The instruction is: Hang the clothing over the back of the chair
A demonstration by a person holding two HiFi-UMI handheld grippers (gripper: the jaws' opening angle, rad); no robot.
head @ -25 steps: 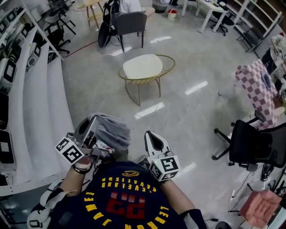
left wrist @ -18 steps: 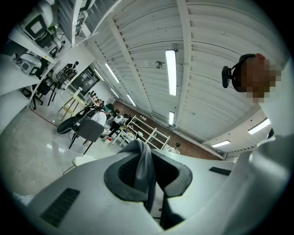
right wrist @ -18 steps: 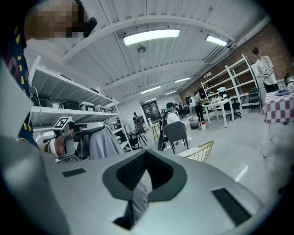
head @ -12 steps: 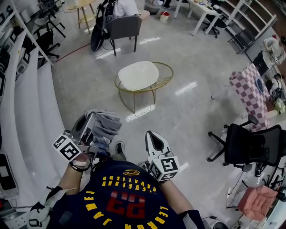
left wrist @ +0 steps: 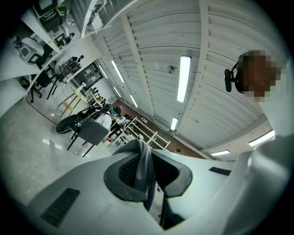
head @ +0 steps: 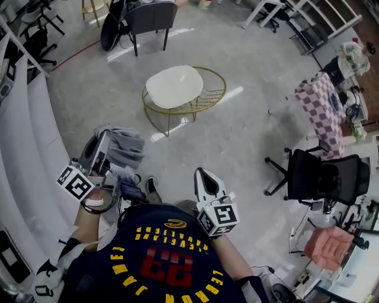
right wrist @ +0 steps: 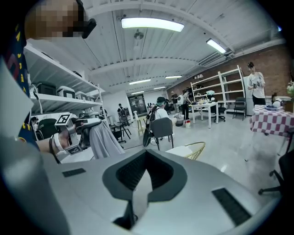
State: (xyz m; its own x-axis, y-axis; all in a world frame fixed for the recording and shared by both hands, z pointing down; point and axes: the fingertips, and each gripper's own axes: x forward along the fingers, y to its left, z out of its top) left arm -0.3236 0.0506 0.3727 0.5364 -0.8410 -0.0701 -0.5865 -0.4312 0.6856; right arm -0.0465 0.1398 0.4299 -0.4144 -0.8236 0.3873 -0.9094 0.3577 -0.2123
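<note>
The clothing (head: 123, 147) is gripped in the left tool (head: 102, 145), the right tool (head: 201, 174) is closed and empty, and the chair (head: 153, 15) is seen well apart, ahead, nearer the left.

Open floor (head: 249, 136) ahead; round table (head: 174, 86) stands before the chair (head: 153, 13).

Glossy grey floor (head: 249, 136), round gold-framed table (head: 174, 86), white shelving (head: 29, 148)

Lab workspace, polished floor (head: 249, 136), equipment shelves (right wrist: 62, 95), office chairs (head: 323, 177), work tables (right wrist: 202, 106)
</note>
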